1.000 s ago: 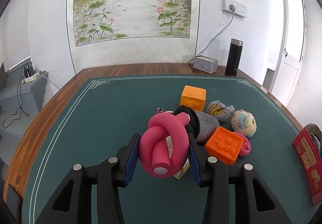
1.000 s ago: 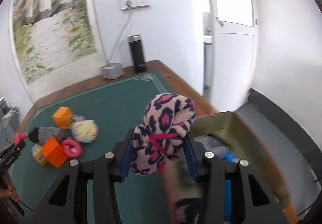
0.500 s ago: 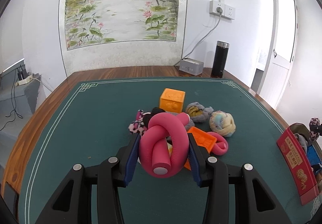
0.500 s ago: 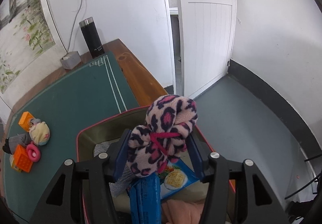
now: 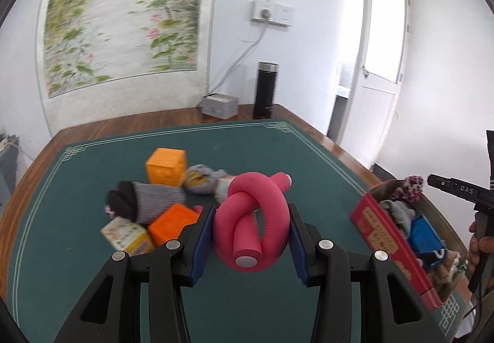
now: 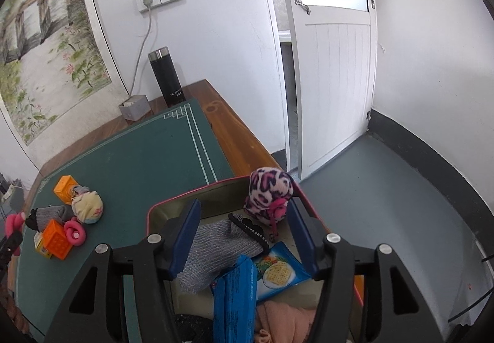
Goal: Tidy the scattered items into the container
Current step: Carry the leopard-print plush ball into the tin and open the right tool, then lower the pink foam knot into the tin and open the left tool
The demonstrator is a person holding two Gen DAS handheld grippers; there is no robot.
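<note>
We have the pink knotted foam tube [image 5: 253, 219] pinched between the two blue pads of our left gripper [image 5: 250, 239], carried above the green table mat [image 5: 92, 281] and short of the red tin [image 5: 392, 238] on the right edge. It looks light, soft and springy; the pads press its outer loops at the sides, and we judge a hold across the knot's bulk safer than one on a loose end, which could bend and slip.

Our right gripper [image 6: 244, 236] hangs above the tin [image 6: 173, 201] with its fingers spread wide and nothing between them. Just beyond them the leopard-print fleece bundle [image 6: 268, 195] lies inside, against the far wall. Beside it in the tin are a grey knit piece [image 6: 216, 247], a blue cracker packet [image 6: 271, 272], a blue wrapper [image 6: 234, 299] and some pinkish cloth [image 6: 284, 318]. It is fairly full, so the foam knot would likely sit on top.

Out on the mat lie two orange blocks [image 5: 166, 165], a grey-and-black sock roll [image 5: 145, 201], a pale yarn-like ball [image 6: 88, 207], a small pink ring [image 6: 74, 230] and a small printed box [image 5: 126, 235].
</note>
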